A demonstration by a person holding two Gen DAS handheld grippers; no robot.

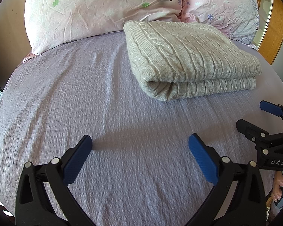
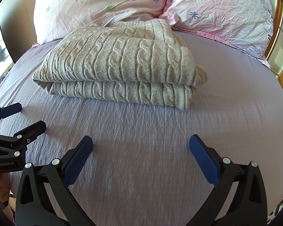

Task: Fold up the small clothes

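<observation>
A beige cable-knit sweater [image 1: 186,56] lies folded in a neat rectangle on the lilac bed sheet [image 1: 84,94], just in front of the pillows; it also shows in the right wrist view [image 2: 118,64]. My left gripper [image 1: 140,145] is open and empty, above bare sheet short of the sweater and to its left. My right gripper [image 2: 141,145] is open and empty, above bare sheet in front of the sweater. Each gripper shows at the edge of the other's view: the right one [image 1: 254,116], the left one [image 2: 31,115].
Two pink flowered pillows [image 2: 107,3] [image 2: 226,13] lie behind the sweater at the head of the bed. A wooden cabinet [image 1: 273,28] stands to the right of the bed. The bed's left edge [image 2: 1,86] drops off beside a dark headboard.
</observation>
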